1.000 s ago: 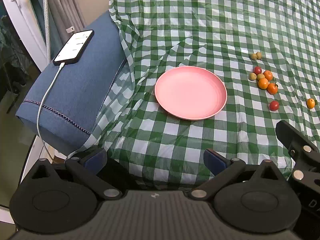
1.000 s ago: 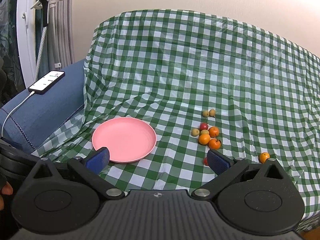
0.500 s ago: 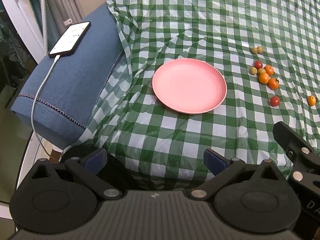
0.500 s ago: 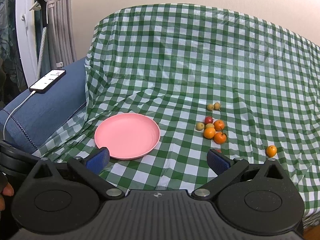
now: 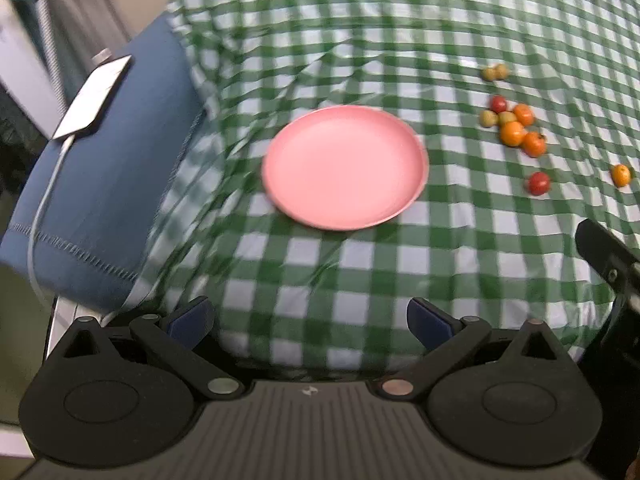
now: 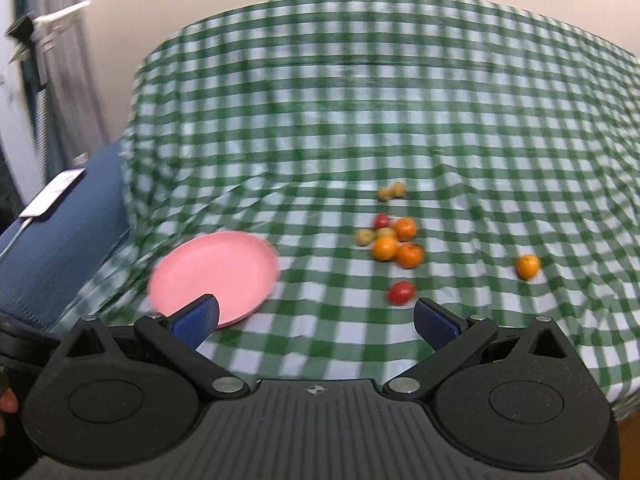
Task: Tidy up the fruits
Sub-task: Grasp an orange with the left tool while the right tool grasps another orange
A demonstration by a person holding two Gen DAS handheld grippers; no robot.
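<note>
An empty pink plate lies on the green checked tablecloth. To its right sits a cluster of small orange, red and yellow-green fruits. A single red fruit lies nearer, and a lone orange fruit further right. My left gripper is open over the cloth's near edge, short of the plate. My right gripper is open too, just short of the red fruit. Both hold nothing.
A blue cushion lies left of the cloth with a white phone and its cable on top. Grey curtains and a white stand are at the far left. The right gripper's body shows at the left view's right edge.
Both grippers have moved forward toward the table. The plate and fruits look larger and nearer, and the right gripper has swung toward the fruits. Both stay open.
</note>
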